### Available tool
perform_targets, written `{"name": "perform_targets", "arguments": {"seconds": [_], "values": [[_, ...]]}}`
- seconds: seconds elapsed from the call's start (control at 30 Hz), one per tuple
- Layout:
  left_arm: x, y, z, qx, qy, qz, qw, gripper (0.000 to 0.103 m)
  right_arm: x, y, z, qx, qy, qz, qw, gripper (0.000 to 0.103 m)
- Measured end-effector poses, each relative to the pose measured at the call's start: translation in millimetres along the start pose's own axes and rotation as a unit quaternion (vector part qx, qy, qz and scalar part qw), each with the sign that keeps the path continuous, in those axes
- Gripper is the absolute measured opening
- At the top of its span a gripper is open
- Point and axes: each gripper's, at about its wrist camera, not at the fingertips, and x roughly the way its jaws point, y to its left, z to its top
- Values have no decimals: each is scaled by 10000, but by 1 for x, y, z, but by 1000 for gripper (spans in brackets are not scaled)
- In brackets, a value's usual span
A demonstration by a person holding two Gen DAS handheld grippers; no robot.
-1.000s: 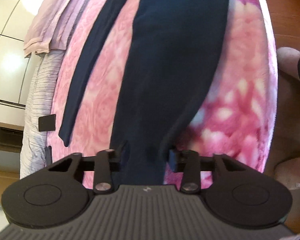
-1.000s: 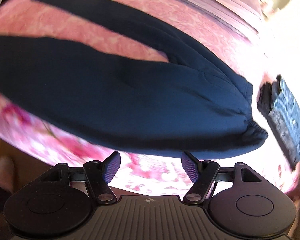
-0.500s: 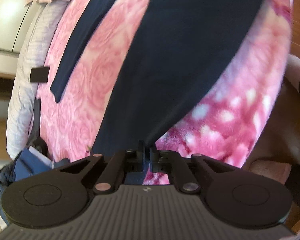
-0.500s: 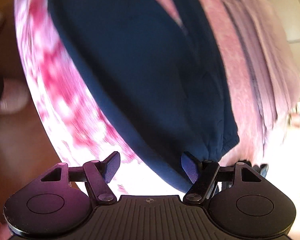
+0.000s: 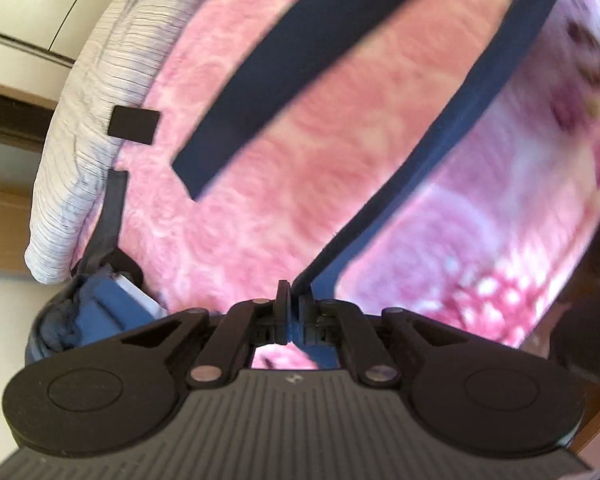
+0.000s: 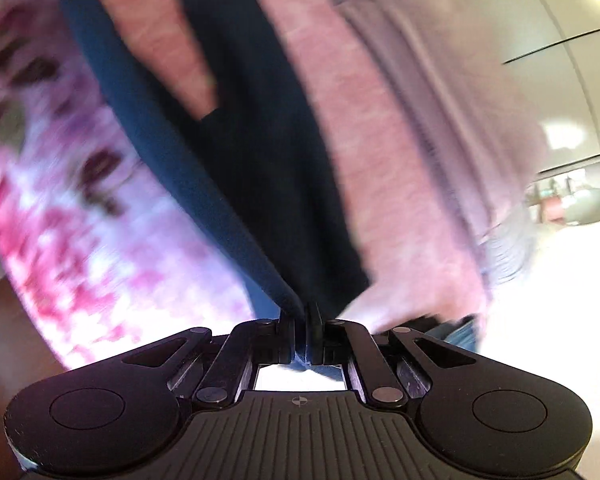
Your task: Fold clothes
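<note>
**Trousers pinched at both ends, lifted off blanket**

Trousers, dark navy, are held by both tools. In the left wrist view the left gripper is clamped tight on the hem of one trouser leg; that leg runs up and to the right from the pads as a taut narrow band, raised clear of the pink blanket below. The other leg lies flat on the blanket further off, slanting toward the far right, its hem end pointing near left. Left of the blanket sits a striped white quilt, with a small black square at its edge. A blue bundle of cloth shows at near left, just beside the tool body.

In the right wrist view the right gripper has just been closing and its pads now pinch the trousers at the waist end. The fabric fans upward from the pads, splitting into two legs with blanket showing between them. View is motion-blurred. A pale lilac cover lies along the far right edge of the bed.
</note>
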Motion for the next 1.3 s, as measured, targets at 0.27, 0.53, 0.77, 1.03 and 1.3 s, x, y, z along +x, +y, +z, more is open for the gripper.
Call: {"name": "perform_targets", "arguments": {"seconds": [0.27,0.53,0.77,1.03,1.3], "values": [[43,116,69,-8,30,-865,9962,3,57,-83,87,77,69,34,9999,2],[140,185,130,210,88,-1702,9851,3,148,-123,140,175,583,487,9970,2],[213,212,181,262,299,-1956,9799,3,204,-128,145,275,823,903,9921,2],[290,212,214,-65,775,-1253,9891,18,281,-115,143,450,1187,1246,9841,3],[265,228,180,-315,966,-314,9943,31,243,-103,171,465,697,534,9951,61]]}}
